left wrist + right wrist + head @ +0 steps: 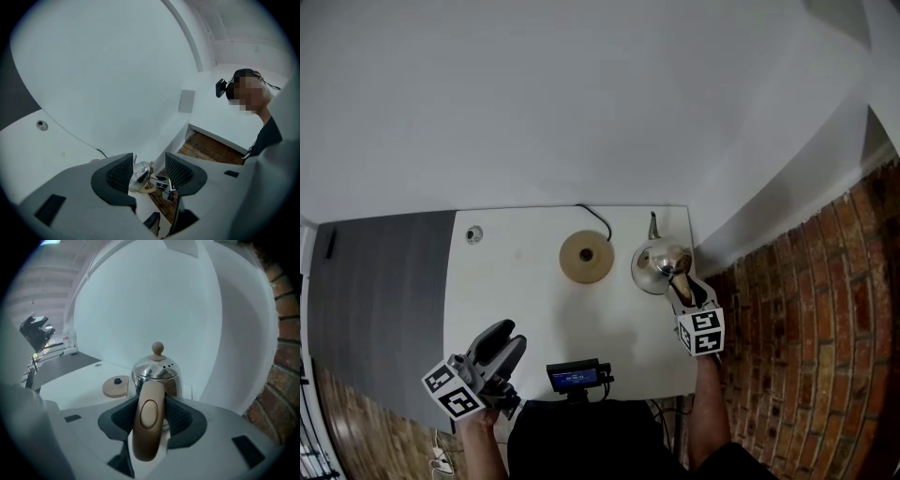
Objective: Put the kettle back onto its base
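Note:
A shiny steel kettle (659, 266) with a thin spout and a tan handle (148, 425) stands at the white table's right side. My right gripper (683, 290) is shut on that handle; both jaws press its sides in the right gripper view. The round tan base (587, 257), with a black cord running back, lies on the table left of the kettle, apart from it. It shows as a small disc (116, 386) in the right gripper view. My left gripper (507, 342) stands open near the table's front left, nothing between its jaws; the kettle (139, 176) is seen far beyond them.
A small black device with a blue screen (577, 377) sits at the table's front edge. A round metal grommet (473, 234) is set in the table's back left corner. A white wall runs behind the table, and brick floor (806, 309) lies to the right.

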`<state>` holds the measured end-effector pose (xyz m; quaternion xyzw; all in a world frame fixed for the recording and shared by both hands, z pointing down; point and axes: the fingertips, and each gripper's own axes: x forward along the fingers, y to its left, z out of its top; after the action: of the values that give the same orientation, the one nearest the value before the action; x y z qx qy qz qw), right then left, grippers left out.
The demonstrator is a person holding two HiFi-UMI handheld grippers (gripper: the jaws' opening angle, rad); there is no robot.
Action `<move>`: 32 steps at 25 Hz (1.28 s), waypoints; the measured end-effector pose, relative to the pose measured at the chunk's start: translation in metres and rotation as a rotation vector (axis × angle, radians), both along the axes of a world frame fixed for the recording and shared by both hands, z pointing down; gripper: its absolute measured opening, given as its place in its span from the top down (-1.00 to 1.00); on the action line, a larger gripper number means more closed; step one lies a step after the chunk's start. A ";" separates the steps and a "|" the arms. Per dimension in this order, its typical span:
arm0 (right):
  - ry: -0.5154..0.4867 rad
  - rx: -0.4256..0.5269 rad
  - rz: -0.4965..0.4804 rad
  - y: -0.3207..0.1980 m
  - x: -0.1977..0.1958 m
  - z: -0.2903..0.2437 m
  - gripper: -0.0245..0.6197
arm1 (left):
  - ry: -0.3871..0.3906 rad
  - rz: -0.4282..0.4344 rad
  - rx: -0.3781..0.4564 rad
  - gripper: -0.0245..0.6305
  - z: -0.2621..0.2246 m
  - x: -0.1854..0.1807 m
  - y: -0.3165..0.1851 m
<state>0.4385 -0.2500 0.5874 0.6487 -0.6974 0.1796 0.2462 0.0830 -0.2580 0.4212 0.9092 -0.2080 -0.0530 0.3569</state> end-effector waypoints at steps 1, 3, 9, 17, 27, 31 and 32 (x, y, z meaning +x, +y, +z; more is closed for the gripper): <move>0.026 -0.043 -0.004 0.000 0.001 0.001 0.42 | 0.002 0.000 0.001 0.27 0.000 0.001 0.000; 0.058 -0.107 -0.009 -0.001 0.003 0.002 0.43 | 0.005 0.004 0.003 0.27 -0.002 0.004 -0.001; -0.047 0.007 0.048 -0.007 0.001 -0.008 0.43 | 0.003 0.001 0.010 0.27 -0.004 0.006 -0.003; -0.106 0.123 0.077 -0.015 -0.001 -0.026 0.43 | 0.004 -0.018 0.002 0.27 -0.003 0.004 -0.008; -0.097 0.191 0.030 -0.023 -0.012 -0.064 0.44 | 0.007 -0.005 -0.009 0.27 0.000 0.011 -0.012; -0.109 0.208 -0.021 -0.036 -0.028 -0.073 0.44 | 0.013 -0.004 -0.008 0.27 0.000 0.012 -0.013; -0.113 0.209 -0.035 -0.040 -0.032 -0.074 0.44 | 0.014 -0.004 -0.007 0.27 0.000 0.012 -0.014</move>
<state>0.4062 -0.2900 0.5130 0.6474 -0.7363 0.1378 0.1407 0.0947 -0.2718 0.4209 0.9070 -0.2077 -0.0594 0.3615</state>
